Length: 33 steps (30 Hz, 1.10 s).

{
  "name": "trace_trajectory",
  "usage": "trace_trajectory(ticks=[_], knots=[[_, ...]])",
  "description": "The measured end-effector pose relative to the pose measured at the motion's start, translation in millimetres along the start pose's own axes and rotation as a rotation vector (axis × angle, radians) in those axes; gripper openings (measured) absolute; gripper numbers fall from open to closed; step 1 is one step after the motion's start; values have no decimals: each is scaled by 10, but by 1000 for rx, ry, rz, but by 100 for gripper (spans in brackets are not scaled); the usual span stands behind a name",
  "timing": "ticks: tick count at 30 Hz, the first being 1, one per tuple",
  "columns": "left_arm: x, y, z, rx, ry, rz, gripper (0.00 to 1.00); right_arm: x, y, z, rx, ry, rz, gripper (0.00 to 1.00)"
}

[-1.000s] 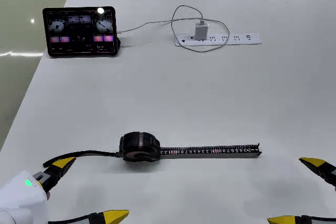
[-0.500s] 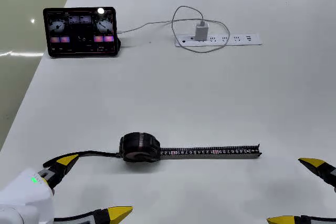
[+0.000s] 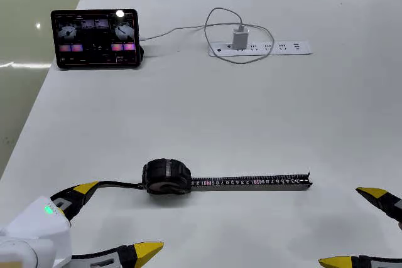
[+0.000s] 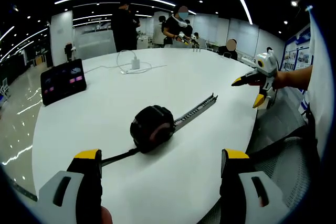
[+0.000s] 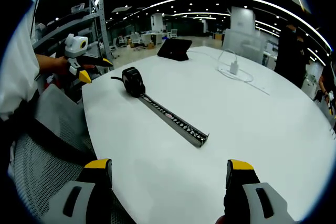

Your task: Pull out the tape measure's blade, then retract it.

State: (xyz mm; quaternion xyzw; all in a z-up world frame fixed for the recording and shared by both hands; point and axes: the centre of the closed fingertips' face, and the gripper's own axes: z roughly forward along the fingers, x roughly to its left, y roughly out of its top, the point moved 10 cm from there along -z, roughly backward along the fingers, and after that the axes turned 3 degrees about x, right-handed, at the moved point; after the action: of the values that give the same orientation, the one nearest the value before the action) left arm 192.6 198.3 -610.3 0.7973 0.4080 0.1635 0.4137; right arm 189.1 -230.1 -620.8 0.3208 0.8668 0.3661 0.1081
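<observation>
Here, the left gripper (image 3: 119,218) and the right gripper (image 3: 352,226) sit at the near edge of the white table (image 3: 220,111). Both have their jaws spread wide and hold nothing. Just beyond them lies the black tape measure (image 3: 166,176), clear of both grippers. Its blade (image 3: 251,181) lies extended flat on the table toward the right gripper. A black strap (image 3: 119,184) trails toward the left gripper. Farther back stand a tablet (image 3: 96,37) and a power strip (image 3: 276,47) with a white charger (image 3: 241,36) plugged in.
</observation>
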Motion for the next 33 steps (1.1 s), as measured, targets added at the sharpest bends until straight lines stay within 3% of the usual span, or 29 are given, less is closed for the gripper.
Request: trace_trajectory(ticks=[13,33], knots=[[-31,21,121,-3,-3,-28,92,-84,-9,24,-1,-3,1,88],[-43,30,337,-12,36,-90,91,-173,54,48,9,-9,-29,88]])
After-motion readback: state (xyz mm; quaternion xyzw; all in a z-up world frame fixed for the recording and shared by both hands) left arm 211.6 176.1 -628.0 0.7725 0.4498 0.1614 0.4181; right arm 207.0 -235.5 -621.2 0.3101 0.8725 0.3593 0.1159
